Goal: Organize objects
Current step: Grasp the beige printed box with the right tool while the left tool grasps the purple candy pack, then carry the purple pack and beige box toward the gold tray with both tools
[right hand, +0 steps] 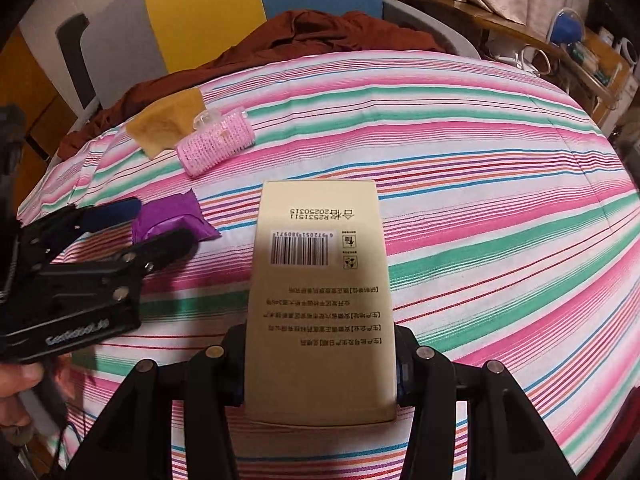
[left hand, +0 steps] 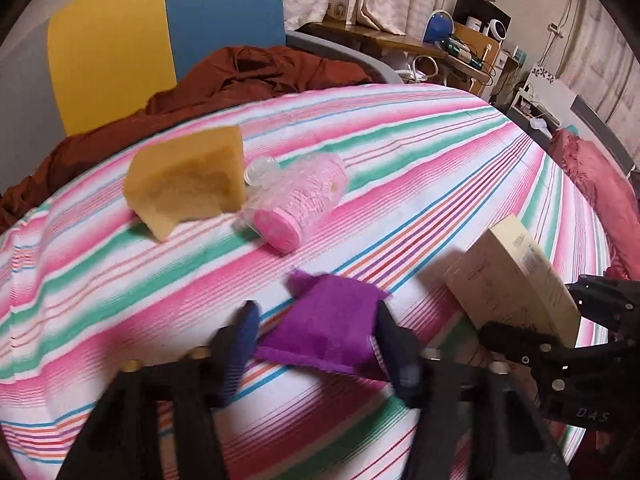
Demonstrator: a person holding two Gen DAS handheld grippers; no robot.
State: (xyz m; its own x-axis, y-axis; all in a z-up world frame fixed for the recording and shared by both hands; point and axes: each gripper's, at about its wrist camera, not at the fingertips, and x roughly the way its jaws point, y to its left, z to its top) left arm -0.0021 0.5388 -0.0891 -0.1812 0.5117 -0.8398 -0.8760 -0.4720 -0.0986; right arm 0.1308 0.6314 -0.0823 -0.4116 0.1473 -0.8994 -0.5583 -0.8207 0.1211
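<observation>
A: Starting with the right gripper (right hand: 320,332)?

B: Clamped on a tan box (right hand: 320,280), one pad pressed against each long side, low down near the end closest to the camera. Printed face up, with a barcode and lines of small text upside down in the right wrist view. From the left wrist view, tilted and held clear of the bed at the far right.

A: And the left gripper (left hand: 316,312)?

B: Pointing down at a purple pouch (left hand: 328,328), fingers spread to either side of it. Right-hand pad touching or overlapping the pouch's edge; left-hand pad just beside it, with a sliver of sheet showing between at the tip. Blurred there, so no telling of a firm pinch. In the right wrist view, held by a hand (right hand: 20,380) at the lower left edge.

A: Resting where, that pouch?

B: Flat on the striped sheet (left hand: 440,160), near the front edge of the bed, left of the box.

A: Anything else on the bed?

B: Further back, a yellow sponge (left hand: 188,184) with a hollow scooped out of one face. Right beside it, touching or nearly so, a pink hair roller (left hand: 296,204) on its side in clear wrapping. Both well apart from the pouch. Behind them, a crumpled rust-brown cloth (left hand: 248,76) heaped along the far edge of the sheet.
</observation>
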